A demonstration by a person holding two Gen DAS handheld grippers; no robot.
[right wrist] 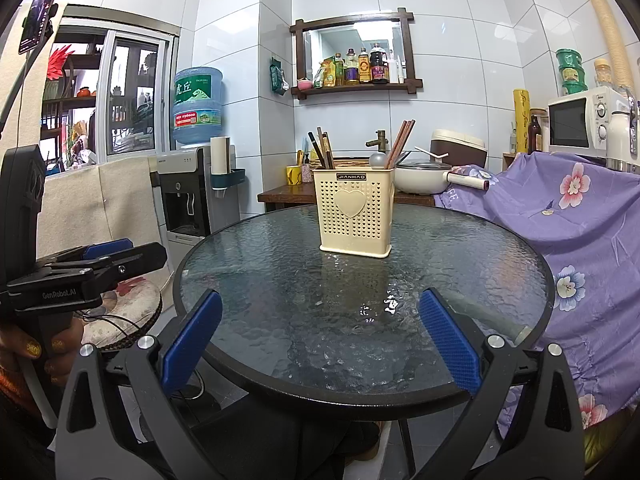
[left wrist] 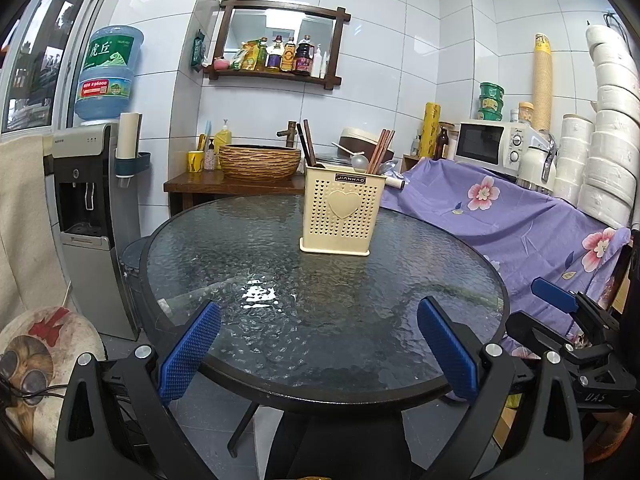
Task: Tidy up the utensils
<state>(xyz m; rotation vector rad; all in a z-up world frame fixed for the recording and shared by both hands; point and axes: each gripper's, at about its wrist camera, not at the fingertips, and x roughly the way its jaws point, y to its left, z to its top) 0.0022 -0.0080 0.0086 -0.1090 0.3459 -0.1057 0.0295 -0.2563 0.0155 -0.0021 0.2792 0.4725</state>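
A cream perforated utensil holder (left wrist: 339,216) with a heart on its front stands upright on the far half of the round glass table (left wrist: 280,300). It holds dark chopsticks (left wrist: 306,142) on the left, brown chopsticks (left wrist: 381,150) on the right and a spoon (left wrist: 359,160). The holder also shows in the right wrist view (right wrist: 355,212). My left gripper (left wrist: 320,344) is open and empty over the table's near edge. My right gripper (right wrist: 320,332) is open and empty, also at the near edge. Each gripper shows at the side of the other's view, the right gripper (left wrist: 560,300) and the left gripper (right wrist: 108,254).
A water dispenser (left wrist: 86,216) stands left of the table, with a round cushioned stool (left wrist: 36,344) near it. A purple flowered cloth (left wrist: 520,216) covers furniture on the right. A wooden side table (left wrist: 224,184) with a woven basin (left wrist: 259,162) is behind; a microwave (left wrist: 492,146) sits at the back right.
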